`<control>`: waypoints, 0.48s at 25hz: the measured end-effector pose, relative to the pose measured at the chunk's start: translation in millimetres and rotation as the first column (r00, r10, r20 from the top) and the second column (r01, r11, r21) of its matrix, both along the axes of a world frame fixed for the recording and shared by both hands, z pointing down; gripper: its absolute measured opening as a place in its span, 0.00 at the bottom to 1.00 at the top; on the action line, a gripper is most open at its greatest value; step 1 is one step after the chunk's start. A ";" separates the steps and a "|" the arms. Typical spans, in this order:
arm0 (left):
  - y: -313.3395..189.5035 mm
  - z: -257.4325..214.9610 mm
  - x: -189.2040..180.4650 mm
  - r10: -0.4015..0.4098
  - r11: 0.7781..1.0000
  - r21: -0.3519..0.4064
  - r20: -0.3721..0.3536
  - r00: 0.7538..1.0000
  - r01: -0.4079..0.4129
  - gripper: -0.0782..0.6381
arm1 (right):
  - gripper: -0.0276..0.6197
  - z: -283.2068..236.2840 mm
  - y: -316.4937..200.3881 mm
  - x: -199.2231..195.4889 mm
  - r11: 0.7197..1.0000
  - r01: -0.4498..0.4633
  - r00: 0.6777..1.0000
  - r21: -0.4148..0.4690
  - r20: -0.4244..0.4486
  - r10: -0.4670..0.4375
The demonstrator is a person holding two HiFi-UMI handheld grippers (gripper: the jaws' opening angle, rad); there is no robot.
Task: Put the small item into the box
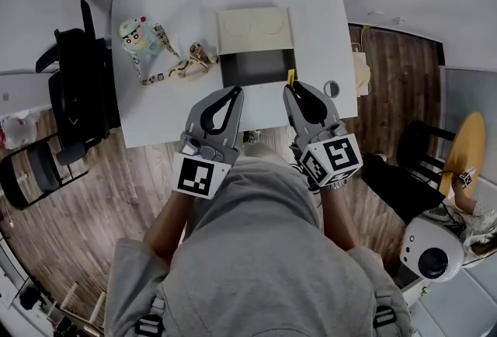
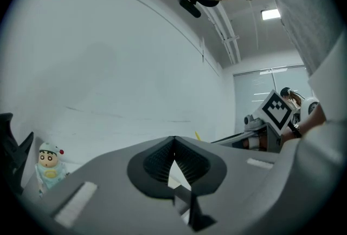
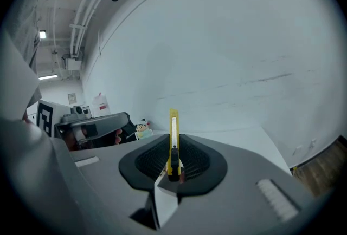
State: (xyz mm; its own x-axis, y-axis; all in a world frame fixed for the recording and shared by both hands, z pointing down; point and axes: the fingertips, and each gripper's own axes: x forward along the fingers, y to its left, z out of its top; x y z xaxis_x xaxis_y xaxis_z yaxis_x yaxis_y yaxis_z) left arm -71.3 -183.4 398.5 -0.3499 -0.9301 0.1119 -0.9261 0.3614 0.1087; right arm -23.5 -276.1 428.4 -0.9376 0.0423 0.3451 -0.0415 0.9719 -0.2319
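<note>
Clamping a slim yellow utility knife (image 3: 173, 136) upright, the right gripper (image 1: 295, 88) hovers near the open beige cardboard box (image 1: 256, 31), probably ready to drop it in; the left gripper (image 1: 234, 92) is clenched, empty.

On your table (image 1: 155, 110), the box (image 1: 257, 67) sits at twelve o'clock. The doll (image 1: 138, 39) stands at its nine o'clock, well apart, with the jointed toy (image 1: 194, 60) between them. A round disc (image 1: 331, 88) lies near its four o'clock.
</note>
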 end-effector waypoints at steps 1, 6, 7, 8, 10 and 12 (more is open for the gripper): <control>-0.1 0.8 -3.3 0.003 1.000 0.003 0.000 1.000 -0.003 0.11 | 0.15 5.8 -0.5 -3.9 1.000 -0.001 1.000 0.003 -0.013 0.001; 2.5 7.9 -15.2 0.013 1.000 0.003 -0.019 1.000 -0.013 0.11 | 0.15 36.5 -1.0 -20.3 1.000 0.011 0.996 0.011 -0.091 -0.010; 3.2 9.0 -17.5 0.014 1.000 0.004 -0.022 1.000 -0.014 0.11 | 0.15 42.6 -0.3 -23.6 1.000 0.019 0.994 0.013 -0.110 -0.017; 3.8 9.6 -19.4 0.016 1.000 0.005 -0.024 1.000 -0.016 0.11 | 0.15 48.4 0.7 -26.6 0.999 0.028 0.991 0.017 -0.128 -0.026; 4.9 10.5 -22.6 0.017 1.000 0.007 -0.027 0.999 -0.016 0.11 | 0.15 58.5 2.8 -31.8 0.998 0.050 0.986 0.026 -0.163 -0.045; 6.0 11.8 -24.9 0.014 1.000 0.009 -0.033 0.999 -0.014 0.11 | 0.15 67.5 3.8 -36.3 0.998 0.065 0.980 0.025 -0.191 -0.059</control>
State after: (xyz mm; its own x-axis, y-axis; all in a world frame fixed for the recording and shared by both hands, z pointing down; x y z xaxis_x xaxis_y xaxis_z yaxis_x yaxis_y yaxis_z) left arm -96.1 -177.4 410.3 -0.3332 -0.9358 0.1154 -0.9267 0.3476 0.1425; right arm -59.7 -272.4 495.9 -0.8506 0.0850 0.5189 -0.0209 0.9806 -0.1949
